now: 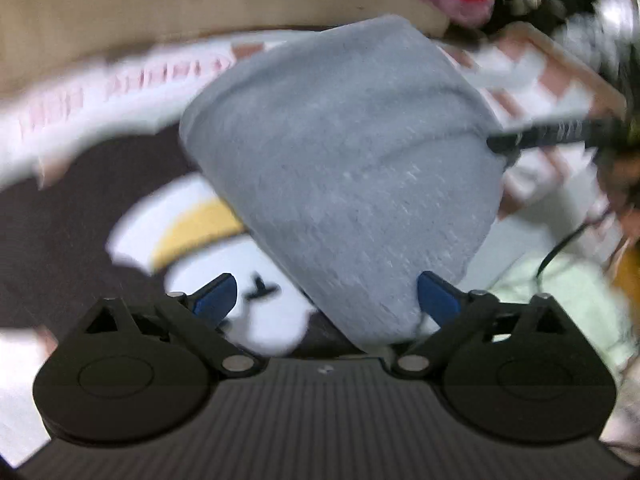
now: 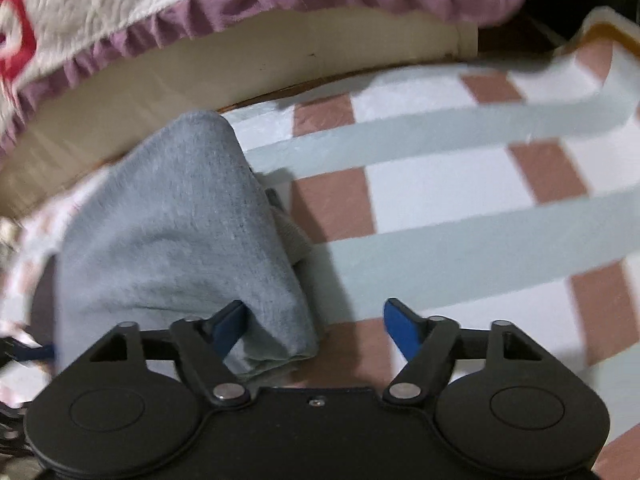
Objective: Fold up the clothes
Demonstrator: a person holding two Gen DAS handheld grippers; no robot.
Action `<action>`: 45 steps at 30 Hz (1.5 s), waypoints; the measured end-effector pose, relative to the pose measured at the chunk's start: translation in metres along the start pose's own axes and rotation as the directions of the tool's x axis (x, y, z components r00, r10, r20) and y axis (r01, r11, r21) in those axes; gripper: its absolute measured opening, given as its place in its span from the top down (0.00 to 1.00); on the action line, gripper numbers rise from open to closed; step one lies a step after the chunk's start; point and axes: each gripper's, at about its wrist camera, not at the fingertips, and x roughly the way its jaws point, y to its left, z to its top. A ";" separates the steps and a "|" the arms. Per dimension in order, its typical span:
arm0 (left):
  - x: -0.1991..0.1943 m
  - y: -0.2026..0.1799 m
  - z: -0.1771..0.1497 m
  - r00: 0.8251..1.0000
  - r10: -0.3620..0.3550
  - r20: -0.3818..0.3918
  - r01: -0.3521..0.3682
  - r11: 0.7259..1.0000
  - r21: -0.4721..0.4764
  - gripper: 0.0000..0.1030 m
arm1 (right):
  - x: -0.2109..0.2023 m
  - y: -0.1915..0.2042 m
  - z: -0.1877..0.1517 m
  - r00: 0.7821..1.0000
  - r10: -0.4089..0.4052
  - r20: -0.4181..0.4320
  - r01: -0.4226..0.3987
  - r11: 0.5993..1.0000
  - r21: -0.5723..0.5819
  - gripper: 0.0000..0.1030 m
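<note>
A folded grey-blue garment (image 1: pixel 344 176) lies on a checked blanket and fills the middle of the left wrist view. My left gripper (image 1: pixel 326 300) is open, its blue fingertips wide apart, with the garment's near corner between them. In the right wrist view the same garment (image 2: pixel 180 240) lies left of centre. My right gripper (image 2: pixel 314 330) is open; the garment's near folded corner sits against its left fingertip (image 2: pixel 228 328), and the right fingertip (image 2: pixel 400 328) is over bare blanket. The other gripper's dark tip (image 1: pixel 520 140) touches the garment's right edge in the left wrist view.
The checked blanket (image 2: pixel 460 200) in white, pale blue and brown squares spreads to the right. A cream mattress edge (image 2: pixel 280 68) with a purple-frilled quilt (image 2: pixel 168 24) runs behind. A white and yellow printed cloth (image 1: pixel 192 232) on dark fabric and a pale green cloth (image 1: pixel 560 292) lie nearby.
</note>
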 end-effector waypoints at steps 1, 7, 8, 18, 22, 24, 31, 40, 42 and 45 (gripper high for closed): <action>-0.003 0.009 -0.002 0.999 -0.043 0.022 0.045 0.998 -0.055 0.17 | -0.001 0.004 0.000 1.000 -0.017 0.009 0.017 0.999 -0.030 0.23; -0.012 0.057 0.005 0.975 -0.156 0.160 0.202 0.923 -0.327 0.18 | -0.021 -0.019 0.002 1.000 -0.016 0.014 0.014 0.993 0.120 0.23; -0.012 0.066 0.007 0.967 -0.180 0.182 0.238 0.893 -0.382 0.17 | -0.025 -0.026 0.001 1.000 -0.023 0.019 0.020 0.985 0.172 0.22; 0.038 0.091 0.031 0.954 -0.207 0.216 0.290 0.823 -0.489 0.15 | -0.026 -0.076 -0.029 0.958 0.266 0.110 -0.276 0.740 0.613 0.21; 0.058 0.098 0.042 0.951 -0.213 0.226 0.302 0.803 -0.514 0.14 | -0.016 -0.071 -0.049 0.897 0.429 0.106 -0.375 0.610 0.698 0.20; 0.067 0.102 0.047 0.948 -0.219 0.231 0.311 0.793 -0.524 0.14 | -0.009 -0.063 -0.054 0.907 0.416 0.067 -0.341 0.631 0.697 0.20; 0.052 0.088 0.047 0.939 -0.219 0.265 0.317 0.848 -0.425 0.49 | 0.022 -0.045 -0.058 0.908 0.390 0.152 -0.394 0.676 0.623 0.30; 0.052 0.084 0.046 0.958 -0.144 0.248 0.241 0.873 -0.424 0.31 | 0.019 -0.034 -0.048 0.934 0.316 0.165 -0.353 0.750 0.559 0.25; 0.055 0.085 0.045 0.961 -0.135 0.242 0.231 0.871 -0.434 0.28 | 0.011 -0.033 -0.044 0.964 0.240 0.117 -0.266 0.809 0.524 0.22; 0.060 0.089 0.044 0.962 -0.145 0.230 0.237 0.860 -0.452 0.23 | 0.013 -0.040 -0.047 0.974 0.213 0.082 -0.224 0.823 0.522 0.07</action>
